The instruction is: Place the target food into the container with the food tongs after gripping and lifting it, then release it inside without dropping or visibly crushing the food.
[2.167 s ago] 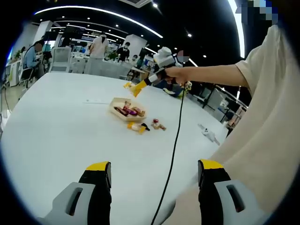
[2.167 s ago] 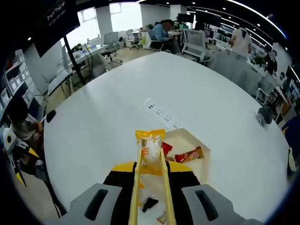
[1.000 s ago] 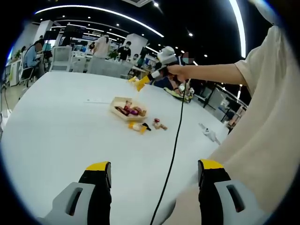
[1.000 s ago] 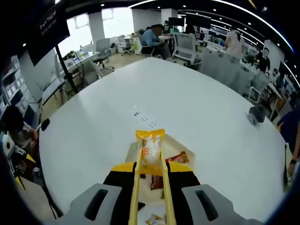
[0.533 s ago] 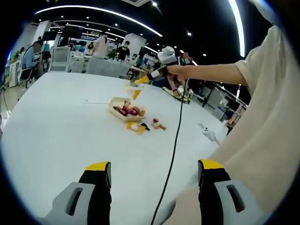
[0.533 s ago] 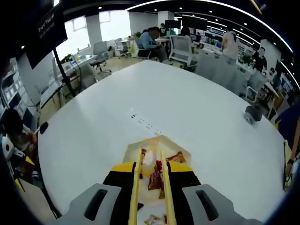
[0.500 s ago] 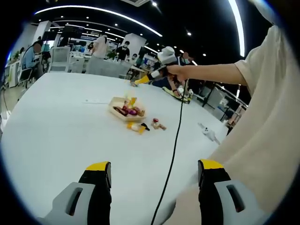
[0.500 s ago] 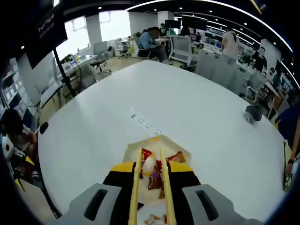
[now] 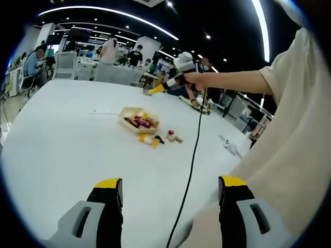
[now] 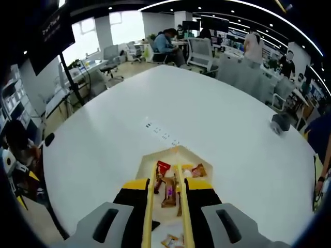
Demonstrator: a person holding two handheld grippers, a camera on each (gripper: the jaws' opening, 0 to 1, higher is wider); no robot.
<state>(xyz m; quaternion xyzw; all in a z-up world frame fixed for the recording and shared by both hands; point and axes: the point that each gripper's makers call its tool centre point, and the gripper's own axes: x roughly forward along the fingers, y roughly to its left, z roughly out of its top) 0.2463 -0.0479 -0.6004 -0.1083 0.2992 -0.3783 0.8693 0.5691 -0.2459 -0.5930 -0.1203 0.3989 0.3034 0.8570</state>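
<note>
At the bottom of the right gripper view, the long yellow food tongs [image 10: 165, 206] are clamped in the right gripper [image 10: 165, 227], their tips apart and empty. Just beyond, at lower centre, the yellow-wrapped snack packet [image 10: 187, 168] lies inside the shallow cream container [image 10: 146, 161]: placement is judged done, only withdrawal left. 2.2 s ago it was gripped aloft. The left gripper [image 9: 168, 194] is held open, idle.
</note>
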